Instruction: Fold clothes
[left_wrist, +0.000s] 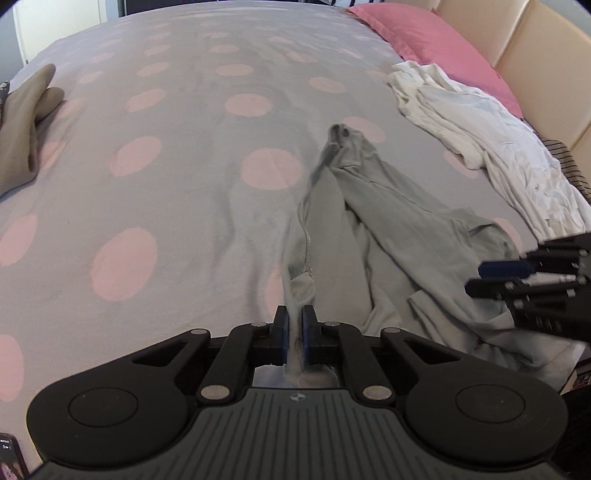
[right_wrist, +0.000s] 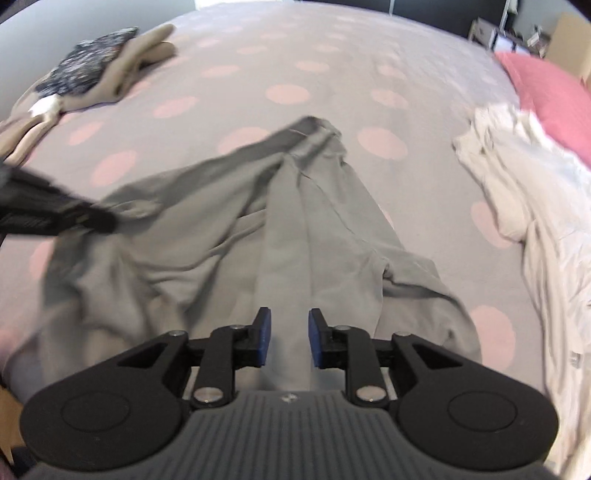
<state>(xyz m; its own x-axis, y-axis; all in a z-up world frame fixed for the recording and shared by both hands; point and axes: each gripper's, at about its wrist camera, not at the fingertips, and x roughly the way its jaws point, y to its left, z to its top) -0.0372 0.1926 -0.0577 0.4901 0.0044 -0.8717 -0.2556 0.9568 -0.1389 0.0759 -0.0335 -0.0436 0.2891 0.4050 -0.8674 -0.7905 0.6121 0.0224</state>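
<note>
A crumpled grey garment (left_wrist: 388, 229) lies on the bed, spread toward the near edge; it also shows in the right wrist view (right_wrist: 229, 229). My left gripper (left_wrist: 294, 334) is shut on a fold of the garment's edge at the near left side, and appears in the right wrist view (right_wrist: 114, 221) at the left. My right gripper (right_wrist: 290, 341) is open, its blue pads (right_wrist: 264, 338) apart just above the garment's near middle. It shows in the left wrist view (left_wrist: 480, 277) at the right, over the garment.
The bed has a grey cover with pink dots (left_wrist: 155, 155). A heap of white clothes (left_wrist: 480, 140) lies at the right, next to a pink pillow (left_wrist: 436, 37). A beige garment (right_wrist: 122, 77) with a dark patterned piece (right_wrist: 88, 62) lies at far left.
</note>
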